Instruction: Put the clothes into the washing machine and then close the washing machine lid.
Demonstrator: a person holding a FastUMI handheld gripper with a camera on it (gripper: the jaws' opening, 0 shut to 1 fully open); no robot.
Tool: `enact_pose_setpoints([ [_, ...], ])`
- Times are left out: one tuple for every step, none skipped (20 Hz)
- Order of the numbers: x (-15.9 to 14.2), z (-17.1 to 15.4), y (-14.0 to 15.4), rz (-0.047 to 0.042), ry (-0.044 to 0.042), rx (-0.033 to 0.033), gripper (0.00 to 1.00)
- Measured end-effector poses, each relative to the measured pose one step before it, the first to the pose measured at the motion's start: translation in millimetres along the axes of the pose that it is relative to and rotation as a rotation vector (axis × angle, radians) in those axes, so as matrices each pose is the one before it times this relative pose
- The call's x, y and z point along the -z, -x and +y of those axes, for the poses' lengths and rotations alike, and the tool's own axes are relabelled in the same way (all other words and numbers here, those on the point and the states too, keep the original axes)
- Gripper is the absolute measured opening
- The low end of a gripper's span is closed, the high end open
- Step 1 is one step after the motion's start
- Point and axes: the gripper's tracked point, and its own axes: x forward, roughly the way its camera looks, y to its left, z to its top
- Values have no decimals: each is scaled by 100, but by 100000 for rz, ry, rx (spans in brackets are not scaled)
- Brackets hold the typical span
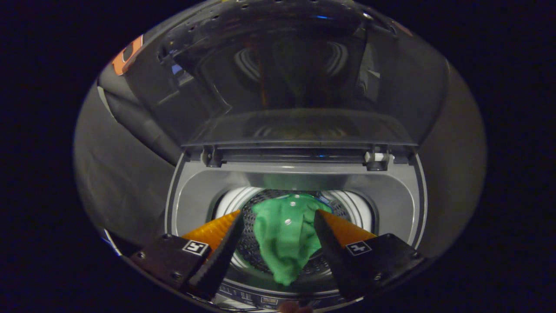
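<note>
Seen from the gripper camera, the gripper [278, 219] hangs released above a grey top-loading washing machine [404, 204], its fingers spread apart. Between them, a green buttoned cloth garment [284, 234] lies in the perforated metal drum [247, 243]. Beyond, the dark transparent lid [299, 87] stands raised on its hinges.

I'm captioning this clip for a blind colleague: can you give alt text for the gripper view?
A green garment hangs between the open gripper fingers, over the washing machine drum. Whether a finger touches it is unclear. The lid stands raised beyond.
</note>
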Motion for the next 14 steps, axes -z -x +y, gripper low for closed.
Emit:
enact_pose_setpoints([
  [-22,1,190,-195,185,-683,98],
  [-78,118,447,-124,543,-663,98],
  [-147,115,466,-780,679,-757,98],
  [-288,164,565,-1113,450,-726,98],
  [-368,365,623,-1632,57,-905,99],
  [-460,347,757,-1707,246,-1192,98],
  [-526,498,820,-1688,821,-1579,98],
  [-706,492,983,-2172,702,-1257,98],
  [-731,705,1069,-2066,466,-1680,98],
  [-744,725,1059,-1804,-1,-2017,98],
  [-691,923,1348,-1347,-997,-2204,98],
  [-907,1174,1472,-2187,-1435,-4064,98],
  [-1067,1258,1484,-2712,-679,-3202,98],
  [-1417,1208,1567,-3453,318,-2846,98],
])
